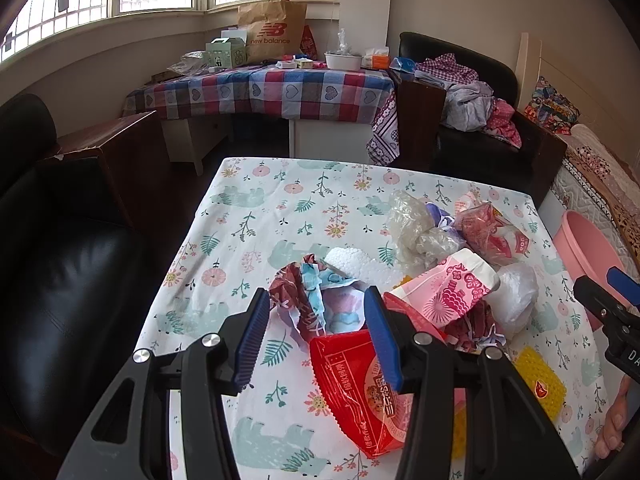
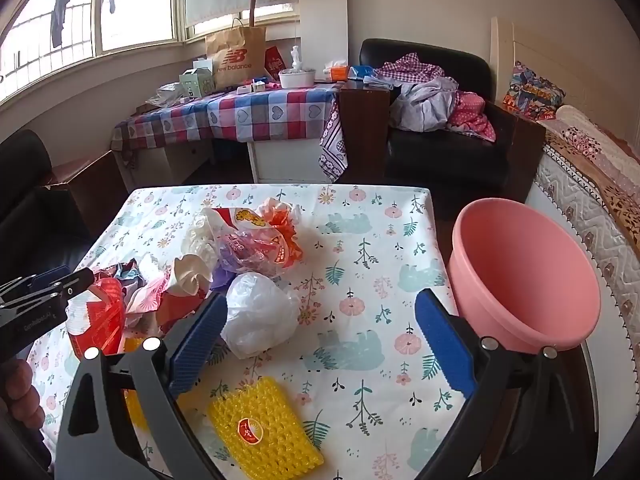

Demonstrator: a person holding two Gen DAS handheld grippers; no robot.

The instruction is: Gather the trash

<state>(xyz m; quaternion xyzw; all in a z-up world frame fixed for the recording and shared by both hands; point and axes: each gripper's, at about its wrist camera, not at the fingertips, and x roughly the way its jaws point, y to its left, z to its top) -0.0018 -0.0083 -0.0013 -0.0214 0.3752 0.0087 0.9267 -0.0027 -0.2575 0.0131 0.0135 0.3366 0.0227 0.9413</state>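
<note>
Red wrapper (image 1: 352, 384) lies seemingly beneath the spread left tongs (image 1: 316, 336).

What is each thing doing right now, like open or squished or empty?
Left gripper: open, holding nothing.
Right gripper: open, holding nothing.
Pink bucket: empty, tilted toward the camera beside the table.
Red snack wrapper: torn open, lying flat.
White plastic bag: crumpled into a ball.
Yellow foam net: lying flat.
Pink flowered bag: lying on its side, on the pile.
</note>
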